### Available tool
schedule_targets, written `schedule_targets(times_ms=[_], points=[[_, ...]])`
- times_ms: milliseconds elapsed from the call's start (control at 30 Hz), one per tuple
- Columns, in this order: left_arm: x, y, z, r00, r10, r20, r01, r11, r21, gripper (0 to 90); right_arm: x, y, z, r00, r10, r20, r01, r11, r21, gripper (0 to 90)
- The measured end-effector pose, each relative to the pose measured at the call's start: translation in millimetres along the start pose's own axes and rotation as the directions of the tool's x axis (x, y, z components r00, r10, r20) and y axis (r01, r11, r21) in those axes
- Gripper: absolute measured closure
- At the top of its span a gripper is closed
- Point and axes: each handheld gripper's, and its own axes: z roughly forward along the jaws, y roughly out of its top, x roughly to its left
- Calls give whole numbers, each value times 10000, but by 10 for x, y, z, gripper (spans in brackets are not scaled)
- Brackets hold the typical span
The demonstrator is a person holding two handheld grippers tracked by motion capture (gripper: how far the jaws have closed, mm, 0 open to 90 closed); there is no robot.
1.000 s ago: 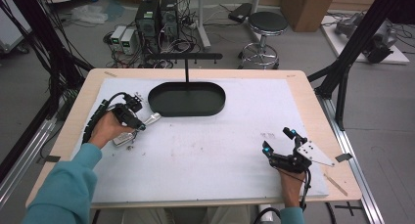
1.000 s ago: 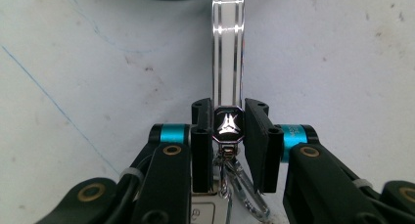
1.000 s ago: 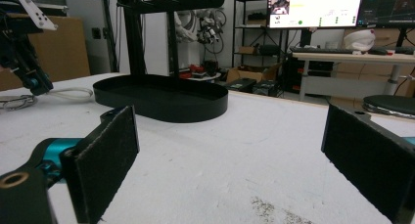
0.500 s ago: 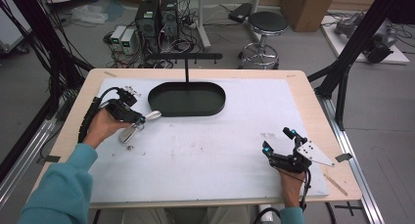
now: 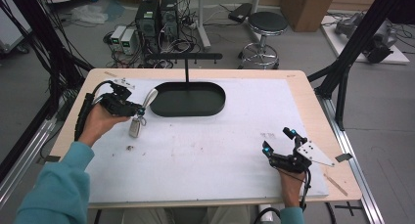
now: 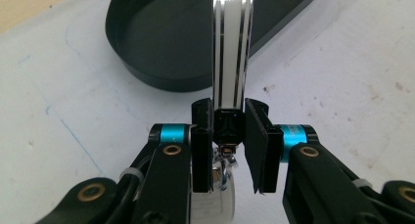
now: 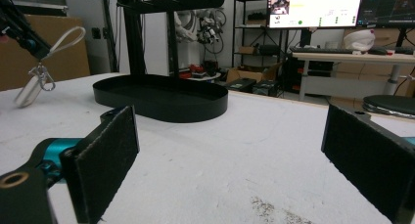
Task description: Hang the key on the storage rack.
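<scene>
My left gripper [image 5: 138, 110] is shut on the black clasp [image 6: 229, 127] of a white looped strap [image 5: 149, 97], at the left of the table beside the black oval tray [image 5: 215, 105]. In the left gripper view the strap [image 6: 233, 48] reaches out over the tray's rim [image 6: 161, 79]. A silver fob [image 5: 135, 127] hangs from a ring under the clasp, tilted, its lower end at or near the table. My right gripper [image 5: 279, 141] rests at the front right, open and holding nothing. In the right gripper view its jaws stand wide apart and the fob [image 7: 28, 91] dangles far left.
A black post with a crossbar [image 5: 184, 56] rises behind the tray. The white mat [image 5: 210, 150] covers most of the wooden table [image 5: 303, 94]. A stool [image 5: 267, 24] and computer boxes [image 5: 157, 12] stand on the floor beyond the far edge.
My left gripper has risen and moved away from the person toward the tray, lifting the strap and fob off the mat. The right gripper has stayed put.
</scene>
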Motion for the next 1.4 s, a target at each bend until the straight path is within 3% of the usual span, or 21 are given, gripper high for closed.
schedule_targets(times_ms=[367, 433, 500, 667, 1000, 1067, 1233, 1400], points=[[-1, 216, -105, 9996, 71, 291, -35, 9927, -1204, 741, 0, 0, 0, 10000, 9, 1, -9, 10000, 2, 62], [-2, 250, -116, 9995, 208, 251, -169, 9891, -1465, 740, -2, 0, -2, 10000, 8, -18, -8, 10000, 7, 62], [23, 283, -122, 9989, 67, 470, 12, 9860, -1668, 740, 0, 0, -1, 10000, 18, -11, -18, 10000, -2, 62], [78, 367, -102, 9987, -50, 517, 159, 9772, -2117, 740, 0, 0, 0, 10000, 7, -8, -7, 10000, 5, 63], [196, 509, -5, 9970, -218, 738, 409, 9625, -2680, 740, 0, 0, 2, 10000, -2, -10, 3, 10000, 4, 62], [227, 514, 19, 9958, -316, 861, 555, 9551, -2910, 740, -1, 0, 4, 10000, -25, -31, 25, 10000, -16, 62], [286, 523, 90, 9954, -371, 889, 620, 9529, -2970, 740, 1, 1, 3, 10000, 6, -36, -6, 10000, 35, 62], [340, 600, 113, 9948, -459, 908, 724, 9460, -3158, 740, 1, 0, 3, 10000, 11, -32, -11, 10000, 39, 62]])
